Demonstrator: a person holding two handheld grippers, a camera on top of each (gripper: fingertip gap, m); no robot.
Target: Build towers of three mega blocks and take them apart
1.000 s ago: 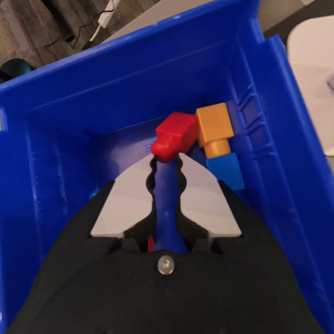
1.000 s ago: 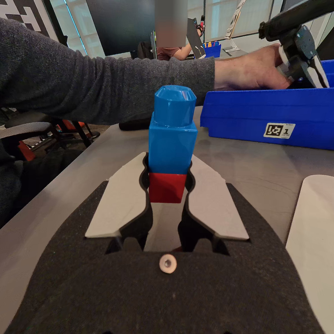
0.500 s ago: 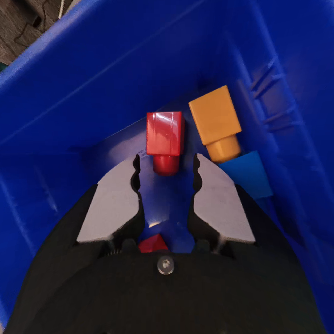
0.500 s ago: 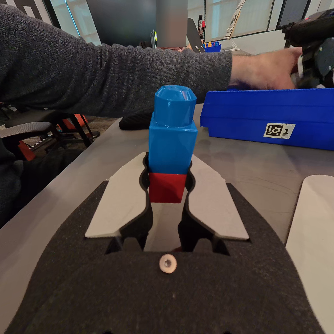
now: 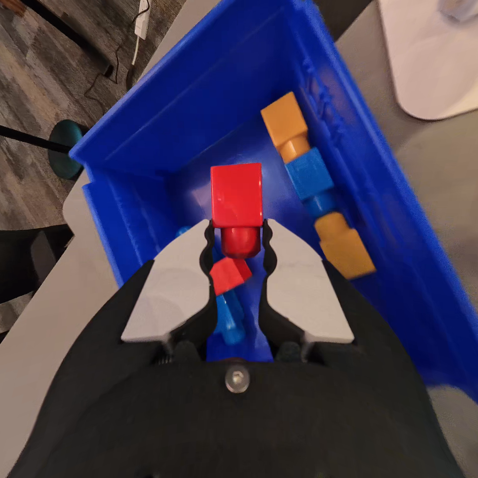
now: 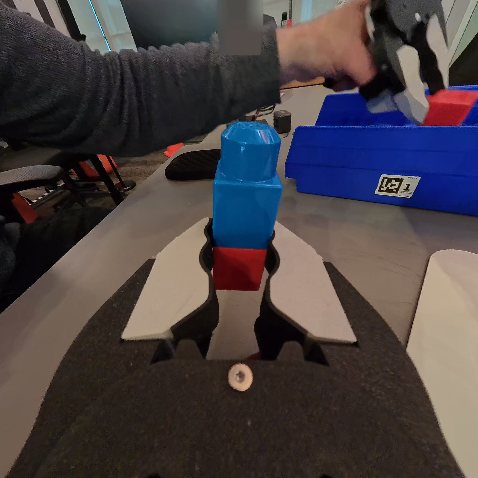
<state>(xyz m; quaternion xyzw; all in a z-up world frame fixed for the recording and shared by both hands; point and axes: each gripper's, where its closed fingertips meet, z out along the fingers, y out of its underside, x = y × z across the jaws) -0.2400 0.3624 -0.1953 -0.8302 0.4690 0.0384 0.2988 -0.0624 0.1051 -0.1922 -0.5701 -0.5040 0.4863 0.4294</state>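
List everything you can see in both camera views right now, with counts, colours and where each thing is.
Bin: one, blue, on the grey table.
Held block: one, red, gripped above the bin.
Loose blocks in the bin: two orange and one blue along the right wall; one red and one blue on the floor.
Stack: blue block on red block, upright on the table.
Marker label: one, white, on the bin's front.
Chair: one, grey seat, beside the table.
Left hand-held gripper: shut on the held block.
Right hand-held gripper: shut on the stack.
Hand: one, holding the left gripper.
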